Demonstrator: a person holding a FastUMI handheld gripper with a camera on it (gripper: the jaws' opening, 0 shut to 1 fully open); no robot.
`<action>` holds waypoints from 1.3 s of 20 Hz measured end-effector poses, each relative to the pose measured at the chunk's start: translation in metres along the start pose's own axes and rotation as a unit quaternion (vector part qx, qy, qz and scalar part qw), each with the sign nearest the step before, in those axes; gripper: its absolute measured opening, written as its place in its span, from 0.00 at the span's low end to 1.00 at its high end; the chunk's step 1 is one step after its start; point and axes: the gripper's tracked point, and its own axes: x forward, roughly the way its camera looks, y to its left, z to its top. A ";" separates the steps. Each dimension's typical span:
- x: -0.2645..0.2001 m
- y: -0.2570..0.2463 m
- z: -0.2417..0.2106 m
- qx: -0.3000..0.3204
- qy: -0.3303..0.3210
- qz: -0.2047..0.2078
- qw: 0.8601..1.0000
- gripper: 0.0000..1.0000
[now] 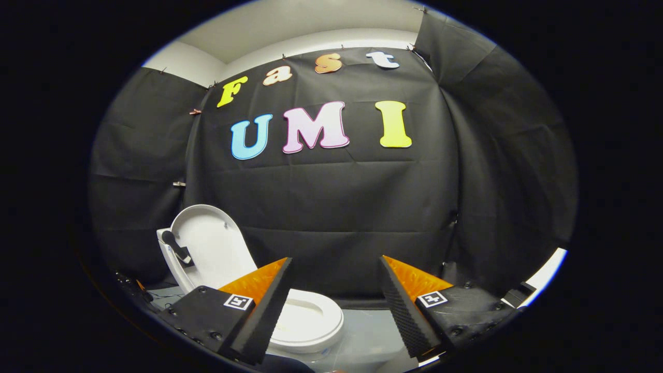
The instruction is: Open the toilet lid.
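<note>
We are holding the hand-held gripper (334,290) released, its fingers spread wide and grasping nothing, well above and back from the toilet (305,321). The toilet lid (212,248) is standing upright at the back of the toilet, leaning toward the booth wall behind it, with the seat ring lying flat and exposed below. Judging from that, the lid is already open, which is likely why we are keeping clear of it.
</note>
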 end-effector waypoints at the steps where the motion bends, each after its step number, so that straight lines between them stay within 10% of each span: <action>1: 0.000 0.002 -0.002 -0.005 0.002 0.002 1.000 0.99; 26: 0.000 0.021 -0.005 -0.053 -0.001 0.025 0.998 0.99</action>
